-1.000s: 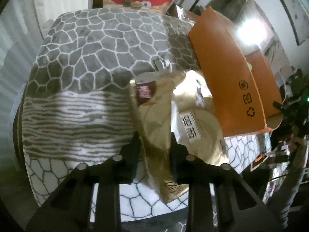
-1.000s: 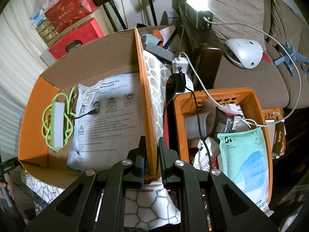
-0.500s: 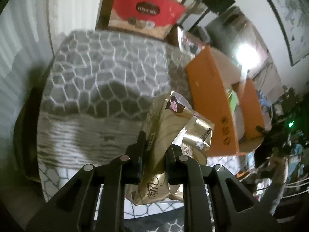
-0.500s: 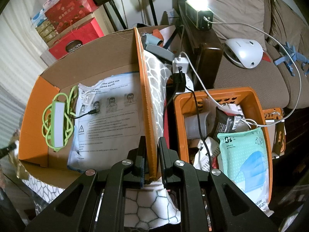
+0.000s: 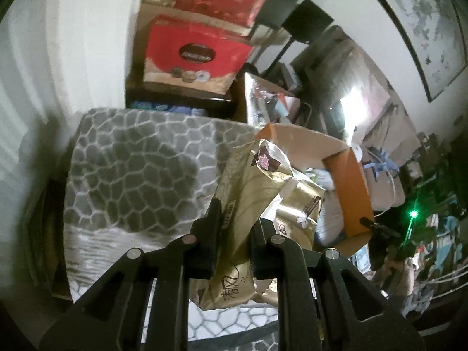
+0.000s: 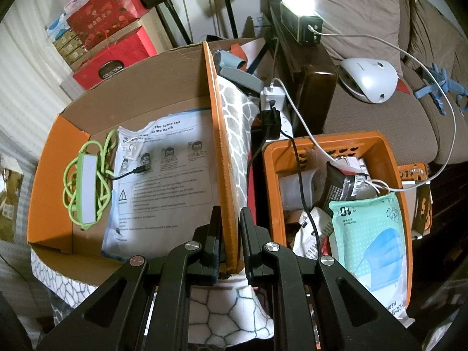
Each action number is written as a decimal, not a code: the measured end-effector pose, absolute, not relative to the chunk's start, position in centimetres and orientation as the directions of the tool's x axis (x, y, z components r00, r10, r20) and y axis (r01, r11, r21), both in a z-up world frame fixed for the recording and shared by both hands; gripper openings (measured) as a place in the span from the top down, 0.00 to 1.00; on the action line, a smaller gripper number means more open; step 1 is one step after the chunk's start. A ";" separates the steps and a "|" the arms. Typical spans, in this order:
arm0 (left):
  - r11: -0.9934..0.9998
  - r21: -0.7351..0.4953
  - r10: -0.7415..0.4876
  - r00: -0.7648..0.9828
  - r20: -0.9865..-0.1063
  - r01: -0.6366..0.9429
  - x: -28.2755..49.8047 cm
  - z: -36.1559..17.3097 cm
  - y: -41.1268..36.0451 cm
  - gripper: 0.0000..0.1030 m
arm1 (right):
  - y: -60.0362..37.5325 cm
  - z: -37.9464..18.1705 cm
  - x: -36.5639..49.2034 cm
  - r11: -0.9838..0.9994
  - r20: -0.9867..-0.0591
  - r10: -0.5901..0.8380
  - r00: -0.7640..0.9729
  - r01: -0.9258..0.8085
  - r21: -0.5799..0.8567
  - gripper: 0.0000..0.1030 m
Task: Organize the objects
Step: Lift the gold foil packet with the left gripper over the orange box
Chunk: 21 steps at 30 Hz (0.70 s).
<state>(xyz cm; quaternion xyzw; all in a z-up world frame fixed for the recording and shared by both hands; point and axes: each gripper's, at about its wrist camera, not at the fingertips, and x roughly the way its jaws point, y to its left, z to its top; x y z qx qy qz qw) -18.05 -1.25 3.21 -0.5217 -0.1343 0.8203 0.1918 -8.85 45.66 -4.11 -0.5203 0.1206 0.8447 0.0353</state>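
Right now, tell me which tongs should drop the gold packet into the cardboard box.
Left. The left tongs already grip the gold packet beside the cardboard box; the right tongs are busy clamping the box's orange wall.

A grey-and-white blanket (image 5: 131, 175) with a cracked-stone pattern covers the supporting surface; what lies beneath it cannot be told. An open cardboard box (image 6: 140, 111) with orange outer walls stands directly on this blanket, filling the side toward the sofa. Beyond the box's tall right wall, a strip of the same blanket (image 6: 234, 122) shows. Just past that strip sits an orange plastic basket (image 6: 389, 158); whether it rests on the blanket or beside it cannot be told.
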 end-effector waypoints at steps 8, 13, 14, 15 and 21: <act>-0.867 -0.416 0.493 -0.357 -0.794 -0.273 -18.8 5.4 6.5 0.85 | 45.7 -4.1 -8.8 -0.968 -0.887 -0.066 -0.456 -0.185 0.167 0.88; -0.852 -0.416 0.511 -0.330 -0.794 -0.318 -19.0 5.4 11.9 0.85 | 45.7 -4.1 -8.8 -0.968 -0.887 -0.068 -0.456 -0.185 0.169 0.88; -0.849 -0.418 0.514 -0.324 -0.794 -0.322 -19.1 5.3 12.9 0.85 | 45.6 -4.1 -8.8 -0.968 -0.887 -0.069 -0.456 -0.186 0.170 0.88; -0.848 -0.420 0.516 -0.319 -0.795 -0.324 -19.2 5.2 13.7 0.85 | 45.6 -4.1 -8.8 -0.968 -0.887 -0.069 -0.456 -0.186 0.171 0.88; -0.839 -0.435 0.526 -0.281 -0.803 -0.327 -19.5 3.3 18.3 0.85 | 45.5 -4.2 -8.8 -0.967 -0.887 -0.067 -0.457 -0.190 0.171 0.88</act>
